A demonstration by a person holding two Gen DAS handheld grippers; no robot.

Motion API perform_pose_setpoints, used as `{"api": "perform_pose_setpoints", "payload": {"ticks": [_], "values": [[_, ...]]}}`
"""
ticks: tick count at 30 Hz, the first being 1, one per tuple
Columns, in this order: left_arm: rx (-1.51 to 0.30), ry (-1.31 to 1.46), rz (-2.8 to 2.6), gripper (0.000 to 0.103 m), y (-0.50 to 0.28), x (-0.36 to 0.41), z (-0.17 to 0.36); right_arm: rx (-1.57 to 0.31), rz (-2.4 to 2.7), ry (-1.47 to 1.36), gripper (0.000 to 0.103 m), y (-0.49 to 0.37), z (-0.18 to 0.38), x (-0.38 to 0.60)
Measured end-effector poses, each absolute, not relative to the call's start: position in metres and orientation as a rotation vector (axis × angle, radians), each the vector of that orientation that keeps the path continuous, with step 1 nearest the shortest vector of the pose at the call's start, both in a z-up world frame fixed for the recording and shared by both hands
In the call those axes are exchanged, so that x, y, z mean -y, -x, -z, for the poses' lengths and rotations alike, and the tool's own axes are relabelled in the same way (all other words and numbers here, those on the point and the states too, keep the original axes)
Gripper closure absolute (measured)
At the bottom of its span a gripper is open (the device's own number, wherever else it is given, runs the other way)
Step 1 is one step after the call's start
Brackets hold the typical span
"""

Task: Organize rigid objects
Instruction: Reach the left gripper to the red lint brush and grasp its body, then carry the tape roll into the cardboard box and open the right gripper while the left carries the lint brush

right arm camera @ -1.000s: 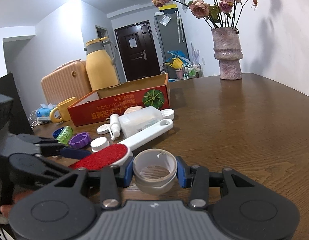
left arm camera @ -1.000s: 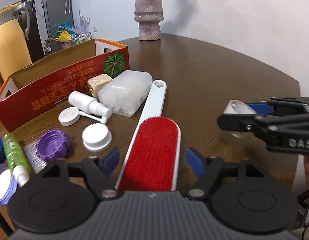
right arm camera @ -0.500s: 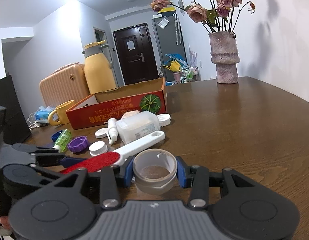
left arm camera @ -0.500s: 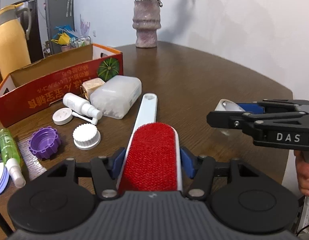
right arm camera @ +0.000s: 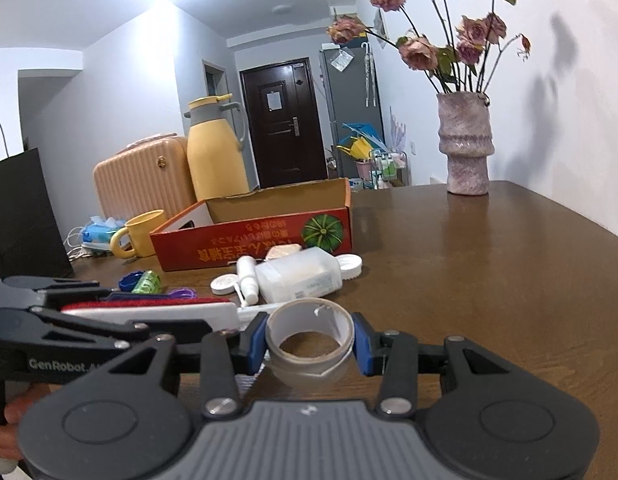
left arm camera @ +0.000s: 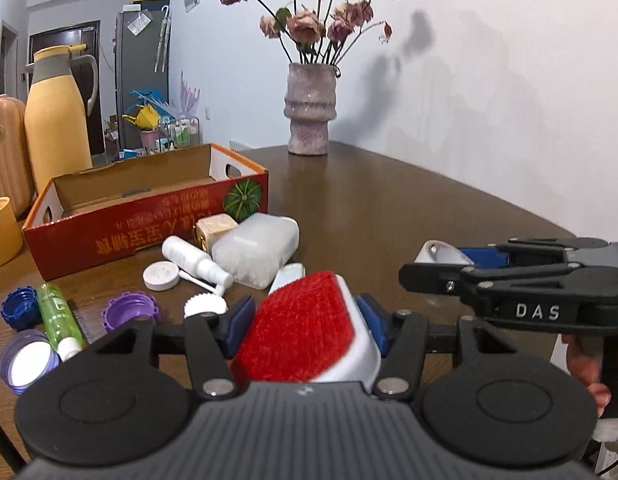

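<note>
Left tongs (left arm camera: 305, 322) have just closed onto the lint brush (left arm camera: 299, 340); right tongs (right arm camera: 309, 344) clamp the tape roll (right arm camera: 309, 344) beside them.

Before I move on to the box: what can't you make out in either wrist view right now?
- Red cardboard box floor: both views, near wall hides it.
- Lint brush handle: left wrist view, red head covers it.
- Tape roll underside: right wrist view, right gripper body hides it.
- Box lettering: upside down, too small.
</note>
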State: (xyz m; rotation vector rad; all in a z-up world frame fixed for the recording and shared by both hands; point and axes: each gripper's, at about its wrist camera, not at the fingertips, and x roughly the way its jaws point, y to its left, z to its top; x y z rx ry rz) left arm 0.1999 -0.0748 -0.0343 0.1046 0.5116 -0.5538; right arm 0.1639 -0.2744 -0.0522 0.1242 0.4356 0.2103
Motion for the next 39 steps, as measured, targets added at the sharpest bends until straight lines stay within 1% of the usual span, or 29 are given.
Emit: {"api": "perform_pose_setpoints", "payload": {"ticks": [4,5,6,8,12,16,18,20,23,24,25,26,31,39], "values": [[-0.552,-0.092,0.559,0.046,-0.203,0.071,0.041,-0.441,-0.213,-0.117,0.061,-0.164,0.052,0.270],[-0.578,-0.087,0.562,0.046,-0.205,0.071,0.046,-0.444,-0.212,-0.117,0.061,-0.164,0.052,0.270],[-0.603,-0.085,0.562,0.049,-0.206,0.070,0.051,-0.446,-0.212,-0.118,0.061,-0.164,0.053,0.270],[-0.665,-0.097,0.549,0.047,-0.211,0.072,0.064,-0.451,-0.211,-0.120,0.061,-0.164,0.055,0.270],[-0.663,-0.108,0.543,0.048,-0.211,0.075,0.067,-0.456,-0.213,-0.121,0.061,-0.163,0.057,0.269],[-0.677,-0.133,0.529,0.043,-0.216,0.083,0.068,-0.459,-0.214,-0.126,0.061,-0.164,0.059,0.270],[-0.711,-0.125,0.524,0.034,-0.223,0.087,0.071,-0.464,-0.212,-0.131,0.061,-0.164,0.061,0.272],[-0.736,-0.120,0.509,0.031,-0.231,0.090,0.076,-0.467,-0.209,-0.135,0.061,-0.164,0.062,0.275],[-0.752,-0.128,0.491,0.032,-0.236,0.094,0.082,-0.469,-0.203,-0.142,0.061,-0.164,0.064,0.279],[-0.746,-0.140,0.488,0.041,-0.235,0.096,0.082,-0.470,-0.202,-0.144,0.061,-0.165,0.064,0.280],[-0.741,-0.146,0.493,0.045,-0.233,0.097,0.082,-0.471,-0.203,-0.144,0.061,-0.165,0.065,0.280],[-0.732,-0.152,0.501,0.046,-0.230,0.098,0.081,-0.473,-0.204,-0.145,0.061,-0.165,0.065,0.280],[-0.654,-0.167,0.497,0.046,-0.217,0.096,0.072,-0.475,-0.213,-0.141,0.061,-0.167,0.065,0.279],[-0.560,-0.106,0.437,0.046,-0.217,0.074,0.039,-0.446,-0.231,-0.113,0.061,-0.179,0.050,0.272]]}}
